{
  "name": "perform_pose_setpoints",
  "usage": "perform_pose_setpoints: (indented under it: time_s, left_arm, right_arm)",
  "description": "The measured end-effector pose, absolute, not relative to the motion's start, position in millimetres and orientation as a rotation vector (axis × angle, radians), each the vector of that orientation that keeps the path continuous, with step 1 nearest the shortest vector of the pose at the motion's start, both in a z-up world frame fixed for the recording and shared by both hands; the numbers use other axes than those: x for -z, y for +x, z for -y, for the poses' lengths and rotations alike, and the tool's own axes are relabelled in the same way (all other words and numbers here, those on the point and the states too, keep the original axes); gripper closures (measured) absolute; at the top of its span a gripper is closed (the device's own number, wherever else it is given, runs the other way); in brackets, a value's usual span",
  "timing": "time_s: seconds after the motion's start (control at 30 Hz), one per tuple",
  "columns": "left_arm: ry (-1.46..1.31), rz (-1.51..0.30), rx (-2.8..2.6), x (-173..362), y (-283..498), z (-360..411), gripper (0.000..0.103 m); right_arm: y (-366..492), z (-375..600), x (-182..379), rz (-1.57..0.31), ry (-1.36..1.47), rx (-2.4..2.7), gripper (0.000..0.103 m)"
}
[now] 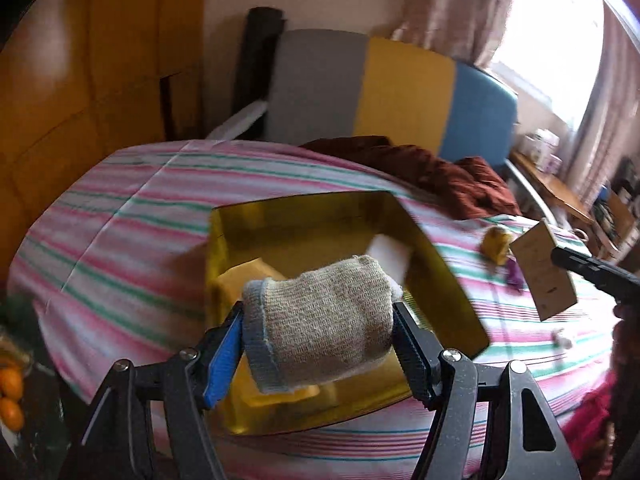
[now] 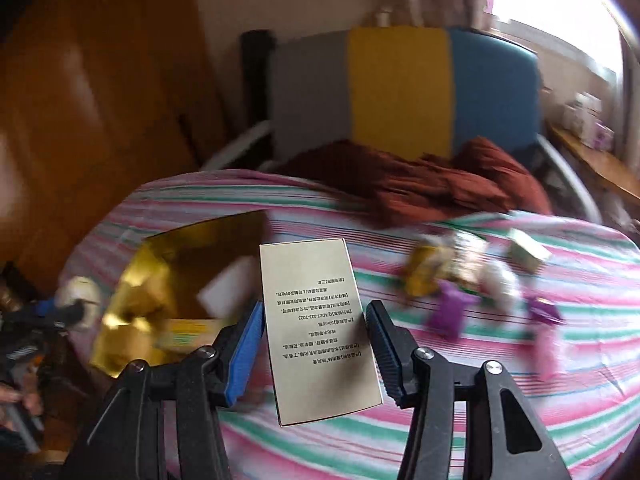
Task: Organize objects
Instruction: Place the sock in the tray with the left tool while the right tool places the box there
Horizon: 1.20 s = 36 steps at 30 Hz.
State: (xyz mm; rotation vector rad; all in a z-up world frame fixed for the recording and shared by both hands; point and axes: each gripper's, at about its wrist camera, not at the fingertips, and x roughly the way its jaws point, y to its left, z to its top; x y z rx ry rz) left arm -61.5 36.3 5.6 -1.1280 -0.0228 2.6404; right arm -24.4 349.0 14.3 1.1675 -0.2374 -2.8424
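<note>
Clearly the rolled sock (image 1: 320, 320) is soft and light — the left gripper (image 1: 318, 344) clamps its ends above the gold box (image 1: 240, 220) on the bed (image 1: 120, 208). Right gripper (image 2: 314, 344) pinches a stiff, light carton (image 2: 316, 320) by its long sides — squeeze gently, it could crush.

Blown-out daylight from the window (image 1: 548, 40) (upper right), dim left, motion blur, fisheye-bent edges.

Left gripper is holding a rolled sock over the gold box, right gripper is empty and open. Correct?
Not quite. The right gripper is not empty: its own wrist view shows it shut on a beige printed carton. The rest stands: the left gripper holds the rolled sock over the gold box.
</note>
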Motion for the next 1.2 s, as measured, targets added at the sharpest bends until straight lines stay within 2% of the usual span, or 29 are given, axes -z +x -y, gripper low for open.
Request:
perform_pose_setpoints:
  time_s: [0.33,1.2]
  left_arm:
    - [-1.056,-0.004,-2.726,7.6,-56.9,-18.1,0.033]
    - [-1.132,0.088,-2.695,20.2,-73.8,-16.1,0.032]
  right_arm:
    - [-63.4,-240.7,0.7,0.164,1.215,2.672,0.05]
    - [-107.2,-200.0,-1.5,0.13,1.215,2.703,0.05]
